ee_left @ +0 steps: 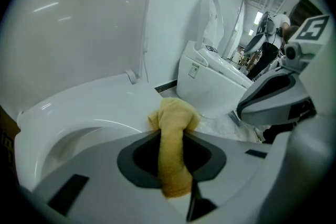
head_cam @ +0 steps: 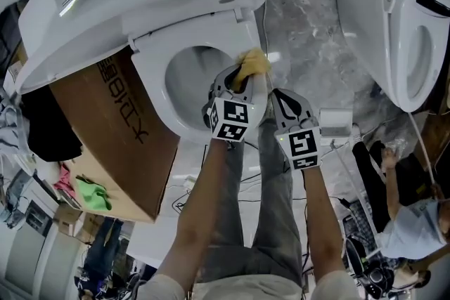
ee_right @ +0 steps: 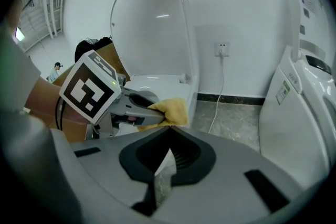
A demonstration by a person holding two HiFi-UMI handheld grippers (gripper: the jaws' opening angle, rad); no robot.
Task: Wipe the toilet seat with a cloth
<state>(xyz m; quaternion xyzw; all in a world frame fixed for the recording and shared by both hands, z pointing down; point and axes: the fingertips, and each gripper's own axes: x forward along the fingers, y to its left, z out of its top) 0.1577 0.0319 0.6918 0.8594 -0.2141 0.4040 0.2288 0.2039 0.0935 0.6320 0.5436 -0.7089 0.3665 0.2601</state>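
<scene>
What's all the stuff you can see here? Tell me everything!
white toilet with raised lid: one, white, in front of the person.
second white toilet: one, white, to the right.
yellow cloth: one, yellow, at the seat's edge.
brown cardboard box: one, brown, left of the toilet.
grey marbled floor: one, grey, between the toilets.
white wall socket: one, white, back wall.
white cable: one, white, hanging from the socket.
bystander: one, pale top, lower right.
left gripper: one, grey-white, shut on the cloth.
right gripper: one, grey-white, shut, empty.
bare forearms: two, holding the grippers.
</scene>
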